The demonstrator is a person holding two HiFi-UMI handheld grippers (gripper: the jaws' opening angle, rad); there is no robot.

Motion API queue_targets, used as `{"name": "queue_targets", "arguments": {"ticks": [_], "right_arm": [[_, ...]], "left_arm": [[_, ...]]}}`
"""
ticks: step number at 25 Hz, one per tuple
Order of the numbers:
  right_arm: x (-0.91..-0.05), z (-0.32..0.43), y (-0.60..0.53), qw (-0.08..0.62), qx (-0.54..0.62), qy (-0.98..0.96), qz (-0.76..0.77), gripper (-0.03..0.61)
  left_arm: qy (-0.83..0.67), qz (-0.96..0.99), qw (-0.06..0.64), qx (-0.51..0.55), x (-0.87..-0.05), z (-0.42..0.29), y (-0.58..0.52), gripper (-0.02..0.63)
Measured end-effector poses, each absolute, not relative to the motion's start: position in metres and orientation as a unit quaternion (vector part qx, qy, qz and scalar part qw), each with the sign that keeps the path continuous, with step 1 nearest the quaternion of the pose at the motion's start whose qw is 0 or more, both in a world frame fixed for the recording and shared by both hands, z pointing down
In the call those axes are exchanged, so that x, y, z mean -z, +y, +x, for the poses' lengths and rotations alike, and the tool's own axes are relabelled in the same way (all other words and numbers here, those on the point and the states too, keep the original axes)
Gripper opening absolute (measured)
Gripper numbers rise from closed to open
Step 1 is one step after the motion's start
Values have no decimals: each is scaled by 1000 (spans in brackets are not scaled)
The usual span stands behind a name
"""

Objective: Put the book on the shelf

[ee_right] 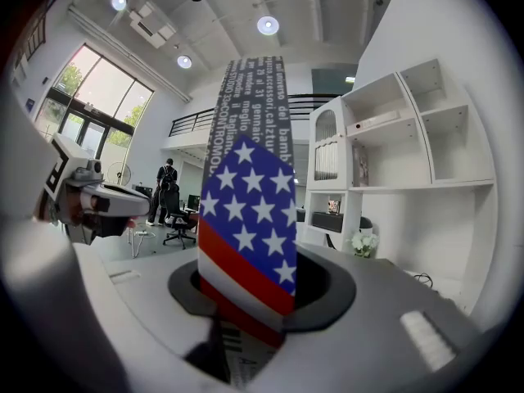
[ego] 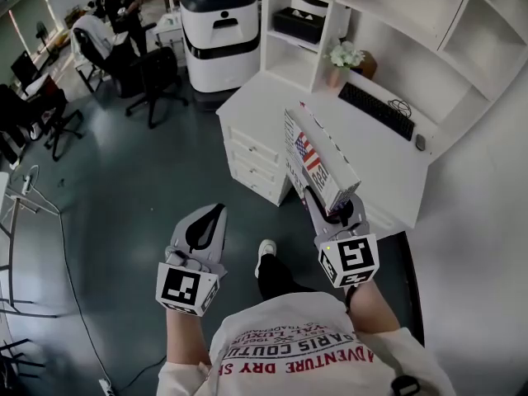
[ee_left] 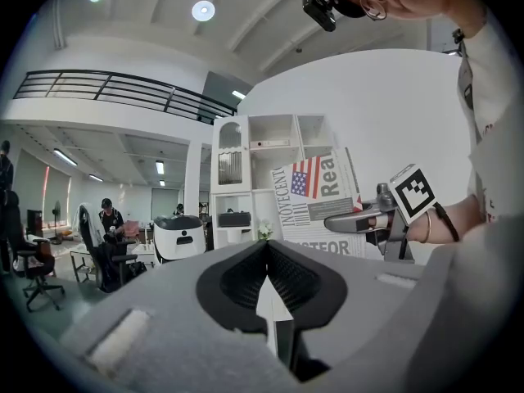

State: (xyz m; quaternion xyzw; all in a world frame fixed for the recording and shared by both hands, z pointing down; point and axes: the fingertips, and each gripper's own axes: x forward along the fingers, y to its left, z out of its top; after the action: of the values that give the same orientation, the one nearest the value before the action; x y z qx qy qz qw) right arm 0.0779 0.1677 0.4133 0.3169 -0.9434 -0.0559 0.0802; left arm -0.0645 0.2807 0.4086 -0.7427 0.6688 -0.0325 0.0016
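The book point(ego: 317, 157), with a stars-and-stripes cover and newspaper print, stands upright in my right gripper point(ego: 331, 210), whose jaws are shut on its lower edge. It hangs over the front corner of the white desk point(ego: 363, 151). In the right gripper view the book's point(ee_right: 246, 219) spine rises from between the jaws and hides the middle. The white shelf unit point(ego: 388, 19) rises beyond the desk, with open compartments point(ee_right: 409, 129). My left gripper point(ego: 218, 212) is held lower left over the floor, its jaws shut and holding nothing. From it I see the book point(ee_left: 315, 199) and the right gripper point(ee_left: 354, 217).
On the desk lie a black keyboard point(ego: 375, 110) and a flower pot point(ego: 342, 58). Desk drawers point(ego: 256, 159) face the floor. A white machine point(ego: 219, 27) and black office chairs point(ego: 157, 81) stand farther back, with people seated at the far left.
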Motion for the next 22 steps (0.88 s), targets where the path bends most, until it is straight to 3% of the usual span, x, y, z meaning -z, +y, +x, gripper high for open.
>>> {"name": "queue_targets", "arguments": {"ticks": [12, 22], "right_arm": [[-415, 9, -34, 76, 59, -923, 372, 158], [-392, 28, -136, 76, 71, -891, 443, 158]], "left_arm": [[625, -780, 10, 25, -409, -147, 64, 5], [554, -832, 25, 24, -391, -128, -76, 5]]}}
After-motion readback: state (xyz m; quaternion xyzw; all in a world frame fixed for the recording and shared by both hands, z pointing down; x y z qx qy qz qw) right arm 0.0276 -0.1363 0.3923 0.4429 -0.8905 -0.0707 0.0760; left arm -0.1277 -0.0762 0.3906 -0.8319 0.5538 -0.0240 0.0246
